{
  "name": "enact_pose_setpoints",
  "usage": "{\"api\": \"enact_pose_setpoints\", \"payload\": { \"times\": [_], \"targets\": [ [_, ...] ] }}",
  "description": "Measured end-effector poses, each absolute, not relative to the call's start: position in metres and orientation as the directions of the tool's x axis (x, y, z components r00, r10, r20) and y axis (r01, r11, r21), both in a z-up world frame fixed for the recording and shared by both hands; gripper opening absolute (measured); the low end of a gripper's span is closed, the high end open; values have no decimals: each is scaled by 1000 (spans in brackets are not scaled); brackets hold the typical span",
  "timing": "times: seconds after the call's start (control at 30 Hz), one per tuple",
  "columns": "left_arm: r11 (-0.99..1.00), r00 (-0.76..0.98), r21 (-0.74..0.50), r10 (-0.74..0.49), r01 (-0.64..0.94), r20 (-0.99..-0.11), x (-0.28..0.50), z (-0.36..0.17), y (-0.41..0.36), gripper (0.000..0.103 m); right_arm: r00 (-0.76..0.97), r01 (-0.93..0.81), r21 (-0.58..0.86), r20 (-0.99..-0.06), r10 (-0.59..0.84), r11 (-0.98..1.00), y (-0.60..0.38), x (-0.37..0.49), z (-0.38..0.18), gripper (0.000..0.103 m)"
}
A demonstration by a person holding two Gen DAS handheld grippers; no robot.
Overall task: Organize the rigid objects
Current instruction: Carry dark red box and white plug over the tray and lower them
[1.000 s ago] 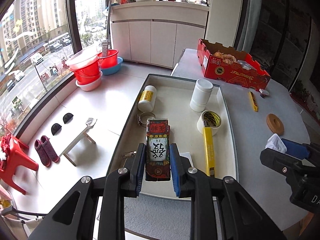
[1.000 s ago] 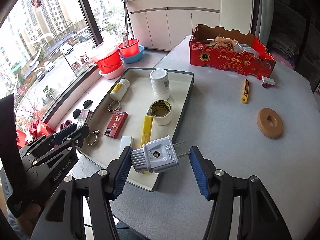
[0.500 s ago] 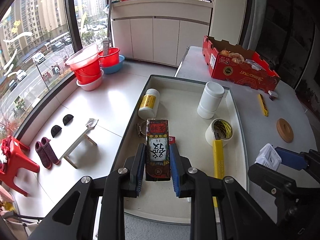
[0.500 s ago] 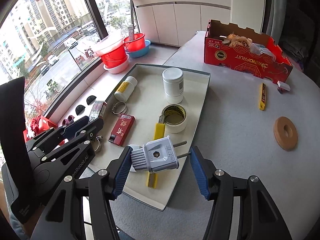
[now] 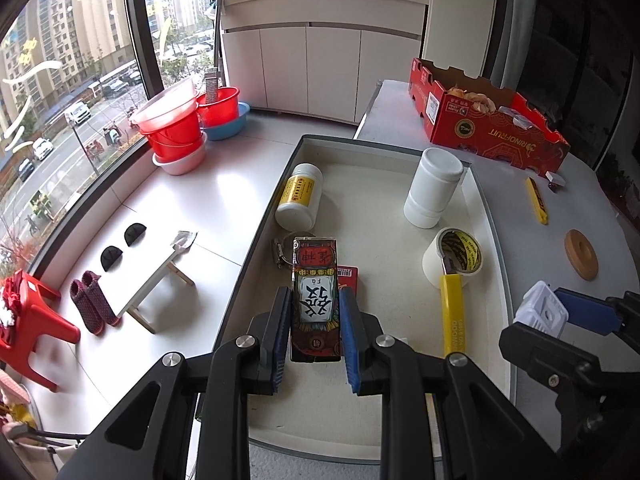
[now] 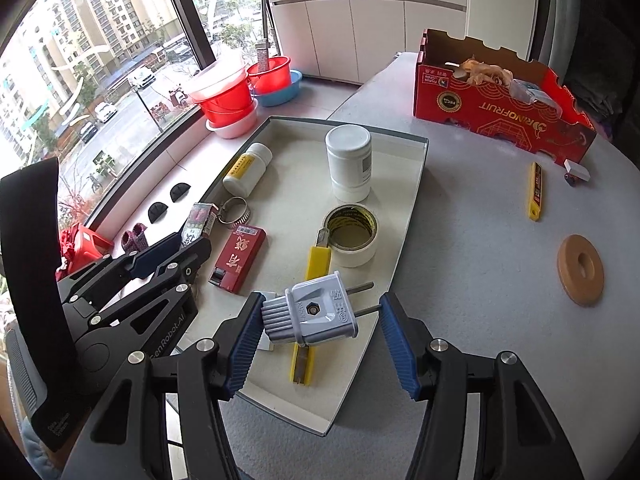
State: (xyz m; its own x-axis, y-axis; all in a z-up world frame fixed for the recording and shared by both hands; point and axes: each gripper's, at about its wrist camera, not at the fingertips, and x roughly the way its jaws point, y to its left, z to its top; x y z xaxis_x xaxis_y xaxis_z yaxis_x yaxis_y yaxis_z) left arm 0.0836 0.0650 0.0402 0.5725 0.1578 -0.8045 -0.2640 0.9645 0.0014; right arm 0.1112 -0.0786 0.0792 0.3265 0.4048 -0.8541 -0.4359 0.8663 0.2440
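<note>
My left gripper (image 5: 314, 320) is shut on a small dark box with a red top and Chinese characters (image 5: 316, 300), held over the near left part of the grey-rimmed white tray (image 5: 260, 232). My right gripper (image 6: 320, 308) is shut on a white two-pin plug (image 6: 310, 312). The plug is clamped lengthwise, cord end on one pad and pins on the other, above the tray's near end and a yellow utility knife (image 6: 316, 264). The right gripper's plug (image 5: 540, 312) also shows in the left wrist view, and the left gripper (image 6: 176, 248) shows in the right wrist view.
In the tray lie a yellow-labelled pill bottle (image 5: 300, 196), a white jar (image 5: 432, 188), a tape roll (image 5: 454, 256), a red box (image 6: 238, 258) and a metal clamp ring (image 6: 234, 210). On the table are a red carton (image 6: 500, 96), a yellow cutter (image 6: 535, 192) and a wooden disc (image 6: 581, 270).
Both grippers have drifted a little forward and down over the tray with their loads. The plug was over the tray's near corner and is now above the yellow knife. Neither grip has changed.
</note>
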Motion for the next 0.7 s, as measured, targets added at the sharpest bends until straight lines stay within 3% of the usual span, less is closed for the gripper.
{"api": "enact_pose_setpoints", "payload": {
  "times": [0.7],
  "targets": [
    [962,558,26,180,-273,-810,87,30,73,26,312,-440,244,-861,402,864,-68,118,73,60]
  ]
}}
